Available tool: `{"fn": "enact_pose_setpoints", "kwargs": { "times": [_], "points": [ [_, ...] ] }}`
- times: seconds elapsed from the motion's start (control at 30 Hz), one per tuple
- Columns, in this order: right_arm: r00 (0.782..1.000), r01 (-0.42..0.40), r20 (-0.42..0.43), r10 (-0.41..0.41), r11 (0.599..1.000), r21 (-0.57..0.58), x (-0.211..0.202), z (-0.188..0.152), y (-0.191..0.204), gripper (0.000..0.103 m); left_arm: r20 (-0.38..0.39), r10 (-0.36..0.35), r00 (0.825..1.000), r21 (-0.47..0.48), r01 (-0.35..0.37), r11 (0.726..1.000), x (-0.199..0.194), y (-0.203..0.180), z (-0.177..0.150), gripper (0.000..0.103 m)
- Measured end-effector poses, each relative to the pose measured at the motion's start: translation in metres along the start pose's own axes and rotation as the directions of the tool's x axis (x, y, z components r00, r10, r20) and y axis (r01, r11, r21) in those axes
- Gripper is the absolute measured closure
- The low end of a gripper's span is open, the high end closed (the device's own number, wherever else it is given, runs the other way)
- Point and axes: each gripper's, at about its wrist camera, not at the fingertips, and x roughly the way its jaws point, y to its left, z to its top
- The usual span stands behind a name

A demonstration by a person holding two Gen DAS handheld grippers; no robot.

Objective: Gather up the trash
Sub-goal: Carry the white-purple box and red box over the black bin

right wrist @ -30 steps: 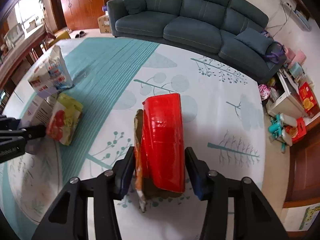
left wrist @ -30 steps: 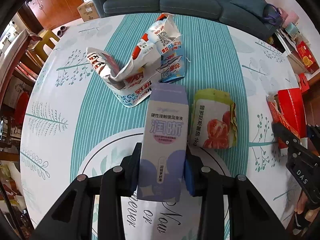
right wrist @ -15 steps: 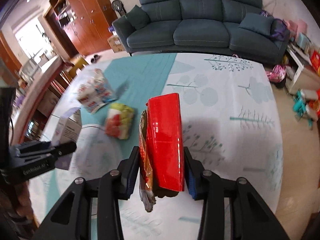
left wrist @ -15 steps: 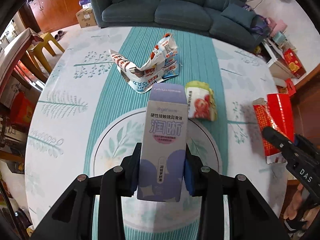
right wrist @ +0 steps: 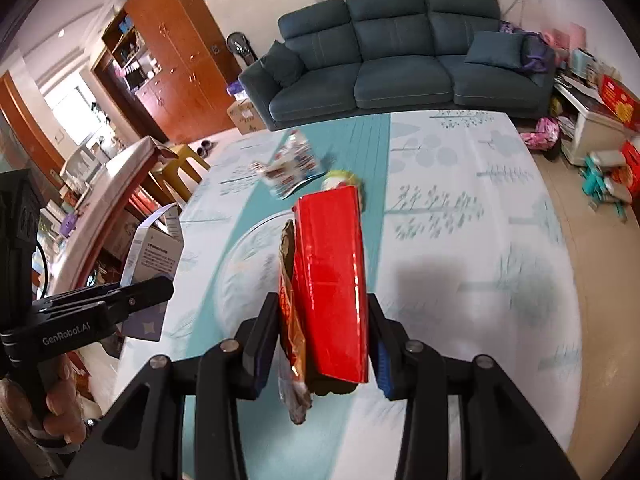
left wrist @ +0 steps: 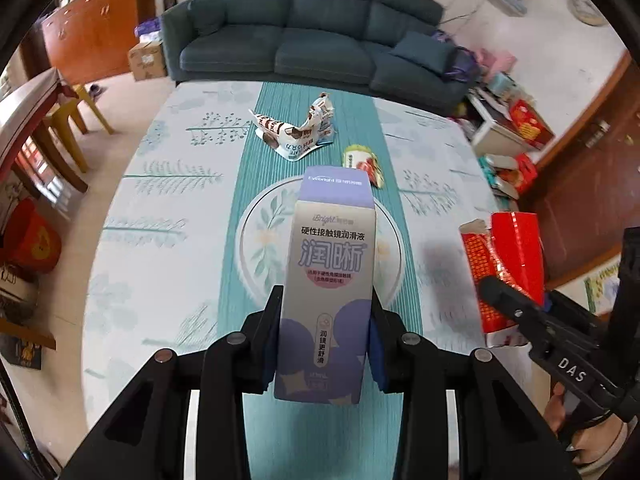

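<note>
My left gripper [left wrist: 325,332] is shut on a tall purple-and-white carton [left wrist: 330,276] and holds it well above the table. My right gripper [right wrist: 323,332] is shut on a red foil box [right wrist: 330,280] with a torn orange flap, also lifted; that box shows at the right of the left wrist view [left wrist: 508,264]. The purple carton shows at the left of the right wrist view [right wrist: 154,264]. On the table lie a crumpled white-and-red snack bag [left wrist: 294,134] [right wrist: 290,168] and a green-and-red tomato packet [left wrist: 362,164] [right wrist: 344,178].
The round table [left wrist: 168,216] has a teal-and-white leaf-print cloth. A dark blue sofa [left wrist: 312,40] stands behind it. Yellow stools [left wrist: 76,112] and a wooden counter stand left; boxes and clutter [left wrist: 516,132] lie on the floor at right.
Both grippers have risen and pulled back from the table with their boxes held. The table and the trash left on it look smaller and farther away.
</note>
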Motion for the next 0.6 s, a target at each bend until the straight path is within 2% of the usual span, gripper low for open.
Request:
{"fn": "enact_pose_setpoints", "kwargs": {
  "times": [0.33,0.5,0.6],
  "points": [
    [0.996,0.015,0.083,-0.030,0.985,0.170,-0.070,-0.106,0.086,0.062,0.044,-0.082,0.996,0.098,0.077,0.992,-0.101,0.055,-0.090,0.068],
    [0.993,0.028,0.101,-0.053,0.973,0.230,-0.098,-0.157,0.122,0.062,0.023,-0.095,0.995,0.143,0.091,0.986,-0.134,0.078,-0.131,0.068],
    [0.994,0.043,0.083,-0.065,0.967,0.250,-0.107,-0.181,0.134,0.062,-0.008,-0.107,0.994,0.152,0.107,0.983,-0.142,0.086,-0.150,0.068]
  ]
}}
